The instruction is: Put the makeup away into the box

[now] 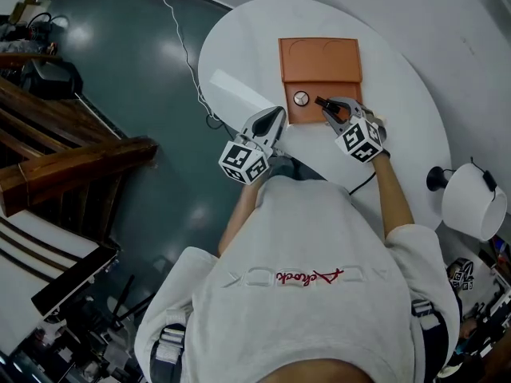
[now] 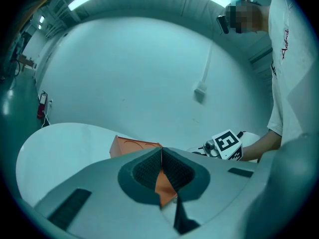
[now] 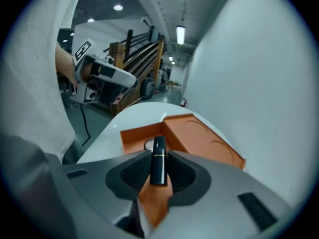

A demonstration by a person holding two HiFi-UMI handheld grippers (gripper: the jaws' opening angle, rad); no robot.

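An orange box stands on the white round table (image 1: pixel 399 94) with its lid (image 1: pixel 319 58) laid open behind the tray (image 1: pixel 310 115). A small round compact (image 1: pixel 301 98) lies in the tray. My right gripper (image 1: pixel 327 107) hovers at the tray's near right corner, shut on a black lipstick tube (image 3: pixel 158 161) that sticks out past its pads toward the tray (image 3: pixel 130 137). My left gripper (image 1: pixel 279 113) sits just left of the tray. Its pads meet at the tips with nothing between them, and the orange box (image 2: pixel 130 147) shows beyond.
A white sheet (image 1: pixel 239 94) lies on the table left of the box. A thin cable (image 1: pixel 188 54) runs off the table's left edge. A white domed lamp (image 1: pixel 475 202) stands at the right. Wooden railings (image 1: pixel 72 162) fill the floor at left.
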